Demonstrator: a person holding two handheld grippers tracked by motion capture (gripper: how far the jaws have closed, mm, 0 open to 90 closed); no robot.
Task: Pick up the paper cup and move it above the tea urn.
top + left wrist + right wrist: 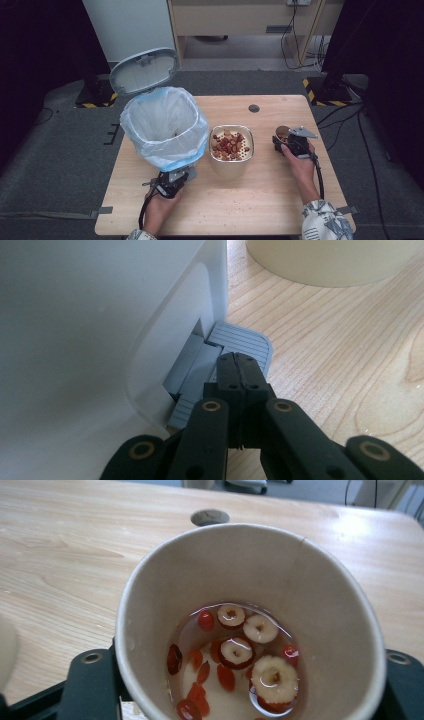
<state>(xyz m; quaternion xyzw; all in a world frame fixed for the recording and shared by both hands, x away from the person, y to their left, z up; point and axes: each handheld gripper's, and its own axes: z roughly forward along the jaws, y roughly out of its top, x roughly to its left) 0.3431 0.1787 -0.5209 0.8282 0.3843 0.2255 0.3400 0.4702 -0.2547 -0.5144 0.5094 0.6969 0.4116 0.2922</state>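
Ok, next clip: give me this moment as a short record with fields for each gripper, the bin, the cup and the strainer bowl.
left gripper: jaws shut, pressing down on the grey pedal of the bin
bin: lid up, lined with a bag, left part of the table
right gripper: closed on the paper cup
paper cup: upright, holding liquid with red date slices and berries
strainer bowl: mid table between bin and cup, holding similar red and pale pieces

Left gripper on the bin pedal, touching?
Touching. Left gripper view: the shut left gripper tips rest on the ribbed grey pedal of the bin.
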